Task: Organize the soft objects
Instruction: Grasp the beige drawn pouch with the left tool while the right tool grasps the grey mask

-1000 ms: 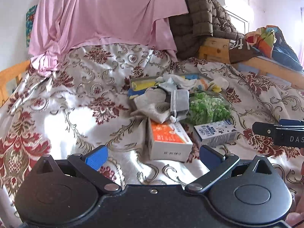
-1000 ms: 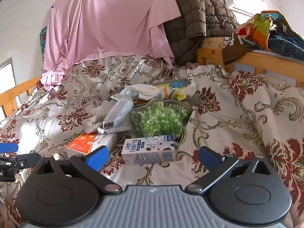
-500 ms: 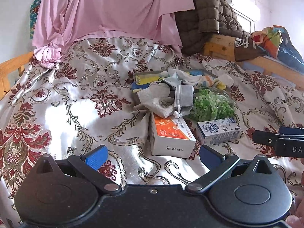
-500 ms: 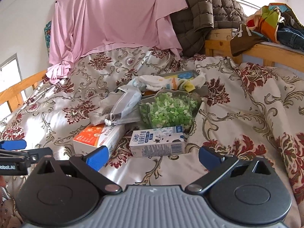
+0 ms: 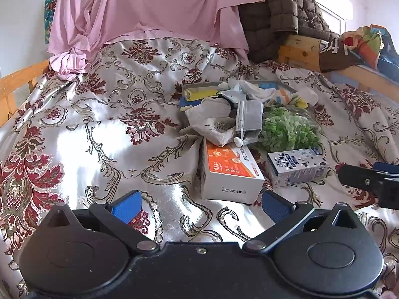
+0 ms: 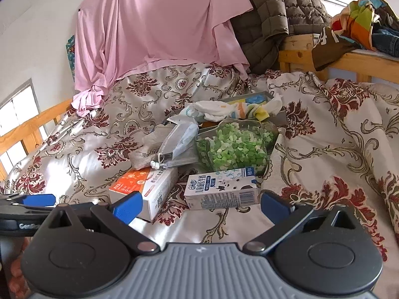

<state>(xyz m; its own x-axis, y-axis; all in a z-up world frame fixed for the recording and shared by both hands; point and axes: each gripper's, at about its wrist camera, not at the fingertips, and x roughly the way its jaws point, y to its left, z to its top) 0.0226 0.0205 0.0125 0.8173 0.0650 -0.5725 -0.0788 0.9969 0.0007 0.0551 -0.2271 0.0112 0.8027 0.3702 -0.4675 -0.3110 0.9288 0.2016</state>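
Observation:
A pile of soft things lies mid-bed: a grey cloth pouch (image 5: 212,122), a grey face mask (image 5: 249,122) (image 6: 179,139), white and coloured socks (image 6: 219,108) in a grey tray (image 6: 259,97), and a bag of green foam bits (image 5: 286,129) (image 6: 234,147). An orange-and-white box (image 5: 229,172) (image 6: 144,186) and a blue-and-white milk carton (image 5: 296,167) (image 6: 222,191) lie in front. My left gripper (image 5: 199,204) is open and empty, just short of the orange box. My right gripper (image 6: 199,203) is open and empty, just short of the milk carton.
The bed wears a shiny floral cover (image 5: 99,134). A pink sheet (image 5: 149,7) and a brown quilted jacket (image 5: 281,10) hang at the back. Wooden rails stand at the left (image 5: 15,84) and right (image 6: 349,59), with colourful clothes (image 6: 361,20) on the right one.
Both grippers have moved forward toward the pile; the boxes and pile look larger and nearer. Both stay open and empty.

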